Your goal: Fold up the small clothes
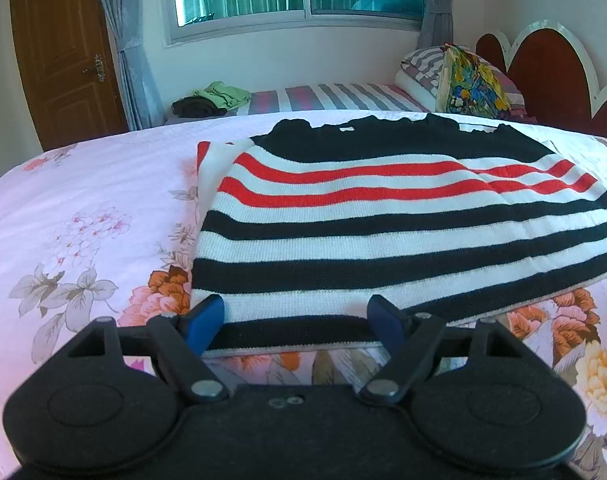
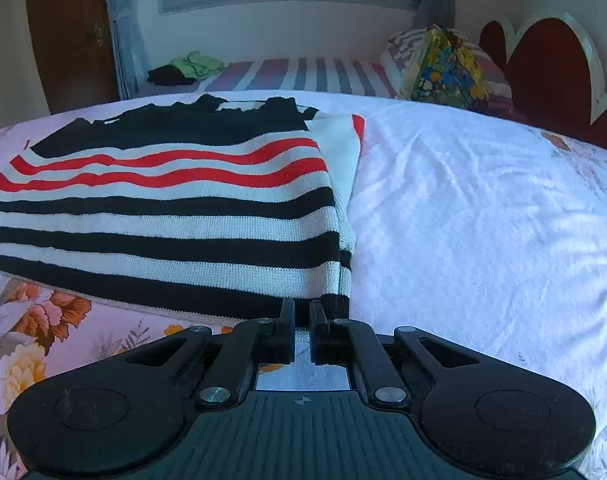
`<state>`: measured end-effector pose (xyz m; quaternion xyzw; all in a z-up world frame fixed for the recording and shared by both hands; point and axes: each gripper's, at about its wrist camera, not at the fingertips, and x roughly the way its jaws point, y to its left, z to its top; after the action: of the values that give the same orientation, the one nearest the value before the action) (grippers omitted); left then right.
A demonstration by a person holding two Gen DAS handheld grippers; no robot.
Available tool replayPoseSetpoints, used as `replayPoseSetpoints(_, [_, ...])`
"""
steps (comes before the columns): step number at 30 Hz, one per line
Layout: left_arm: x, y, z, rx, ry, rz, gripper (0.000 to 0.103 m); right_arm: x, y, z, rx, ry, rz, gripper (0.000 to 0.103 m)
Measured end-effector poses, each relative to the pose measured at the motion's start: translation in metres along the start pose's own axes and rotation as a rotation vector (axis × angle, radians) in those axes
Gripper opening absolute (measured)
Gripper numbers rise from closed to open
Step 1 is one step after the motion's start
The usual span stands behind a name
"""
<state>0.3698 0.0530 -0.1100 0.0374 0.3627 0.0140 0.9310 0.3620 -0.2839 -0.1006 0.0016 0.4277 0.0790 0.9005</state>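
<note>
Left wrist view: the left tongs [image 1: 297, 322] stand spread wide, their blue fingertips [image 1: 207, 320] resting at the near hem of the striped sweater [image 1: 383, 216], which lies flat just ahead on the floral bedspread [image 1: 83, 220]. Nothing is gripped here.

Right wrist view: the right tongs [image 2: 302, 320] are nearly clenched at the sweater's [image 2: 163, 216] near right hem corner; they seem to pinch it, though the contact is partly hidden.

The knit looks soft, light and limp, likely to sag and drape, not slip. The hem corners, through all layers, look the best hold.
</note>
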Motion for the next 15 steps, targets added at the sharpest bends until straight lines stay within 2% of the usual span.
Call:
replayPoseSetpoints(2, [0.001, 0.000, 0.002, 0.007, 0.008, -0.006, 0.079, -0.003, 0.000, 0.004, 0.006, 0.003, 0.000, 0.005])
replayPoseSetpoints(4, [-0.001, 0.004, 0.007, 0.016, 0.031, -0.023, 0.079, -0.016, -0.001, 0.006, 0.035, -0.034, 0.030, 0.005])
replayPoseSetpoints(5, [-0.005, 0.007, 0.009, 0.010, 0.034, -0.015, 0.079, -0.026, -0.001, 0.006, 0.049, -0.056, 0.050, 0.005])
replayPoseSetpoints(7, [-0.022, 0.014, 0.009, -0.012, -0.005, 0.055, 0.078, -0.040, 0.000, 0.006, 0.056, -0.084, 0.080, 0.005])
replayPoseSetpoints(10, [-0.047, 0.031, -0.008, -0.140, -0.056, 0.060, 0.078, -0.051, 0.007, 0.008, 0.055, -0.094, 0.117, 0.005])
replayPoseSetpoints(14, [-0.060, 0.036, -0.035, -0.331, -0.031, -0.046, 0.073, -0.055, 0.020, 0.007, 0.058, -0.097, 0.147, 0.005])
replayPoseSetpoints(15, [-0.061, 0.035, -0.040, -0.385, -0.033, -0.088, 0.066, -0.055, 0.023, 0.007, 0.065, -0.097, 0.160, 0.005])
